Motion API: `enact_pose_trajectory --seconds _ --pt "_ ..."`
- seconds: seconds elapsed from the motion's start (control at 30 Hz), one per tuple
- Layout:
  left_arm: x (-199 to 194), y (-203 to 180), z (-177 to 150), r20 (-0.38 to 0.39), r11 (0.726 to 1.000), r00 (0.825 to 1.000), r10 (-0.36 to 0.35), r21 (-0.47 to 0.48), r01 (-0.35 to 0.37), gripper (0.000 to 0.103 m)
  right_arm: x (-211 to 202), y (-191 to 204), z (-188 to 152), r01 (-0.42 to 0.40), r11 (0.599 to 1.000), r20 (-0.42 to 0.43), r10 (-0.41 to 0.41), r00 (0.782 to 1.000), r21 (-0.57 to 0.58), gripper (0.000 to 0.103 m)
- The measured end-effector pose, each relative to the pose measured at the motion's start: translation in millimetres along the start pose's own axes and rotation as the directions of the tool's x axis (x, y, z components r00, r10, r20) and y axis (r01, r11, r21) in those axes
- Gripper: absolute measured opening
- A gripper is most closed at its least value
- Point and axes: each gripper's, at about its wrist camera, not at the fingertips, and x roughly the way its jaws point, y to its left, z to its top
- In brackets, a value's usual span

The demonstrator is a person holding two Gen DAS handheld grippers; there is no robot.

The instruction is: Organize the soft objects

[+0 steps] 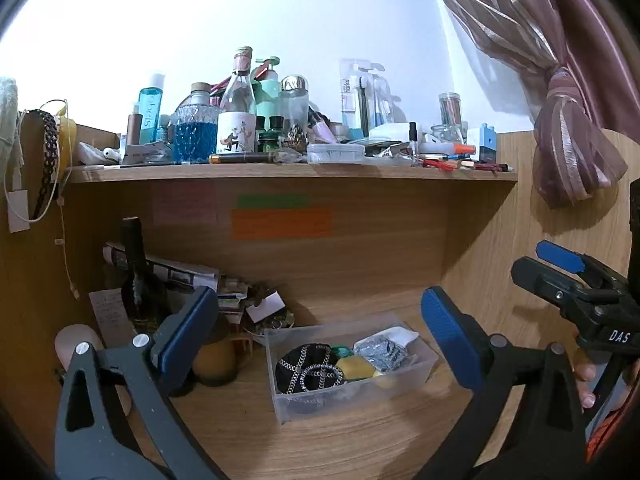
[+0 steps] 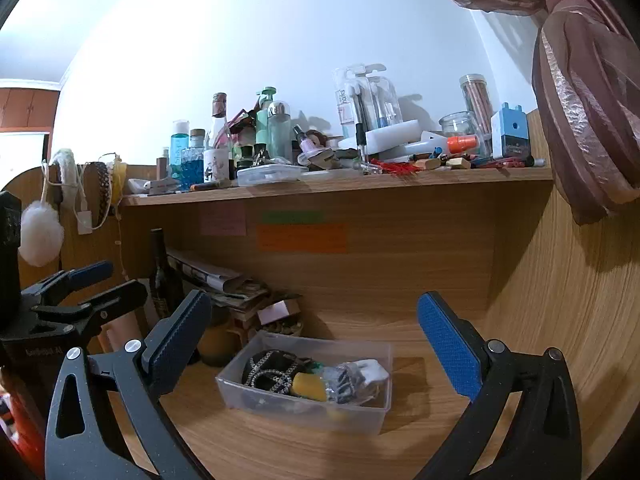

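A clear plastic bin [image 1: 420, 370] [image 2: 376, 412] sits on the wooden desk. It holds a black cloth item with a silver chain pattern [image 1: 306, 368] [image 2: 272, 368], a yellow soft piece [image 1: 354, 367] [image 2: 310, 386], a grey patterned cloth [image 1: 382, 350] [image 2: 344, 380] and a white piece [image 2: 372, 368]. My left gripper [image 1: 320, 332] is open and empty, above and in front of the bin. My right gripper [image 2: 314, 332] is open and empty, also in front of the bin. Each gripper shows in the other's view, the right [image 1: 552, 264] and the left [image 2: 100, 280].
A wooden shelf [image 1: 280, 172] [image 2: 360, 184] above is crowded with bottles, jars and pens. A dark bottle [image 1: 138, 276] [image 2: 162, 276], stacked papers [image 1: 188, 274] and a brown cup [image 1: 218, 360] stand left of the bin. A pink curtain [image 1: 572, 140] hangs right. White pompoms [image 2: 40, 232] hang left.
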Motion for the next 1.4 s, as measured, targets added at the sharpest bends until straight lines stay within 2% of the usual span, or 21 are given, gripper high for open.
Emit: enact_pose_trajectory --seconds 0.6,1.4 --pt "-0.5 -4.3 -2.8 0.011 1.0 1.0 0.024 0.004 -0.024 0.103 -1.8 6.3 -2.7 -0.005 1.0 0.002 0.005 1.0 -0.016 0.103" --pt "2.2 -0.4 -3.8 0.007 1.0 1.0 0.019 0.0 -0.019 0.103 0.0 2.7 -3.0 -0.009 1.0 0.0 0.009 1.0 -0.016 0.103"
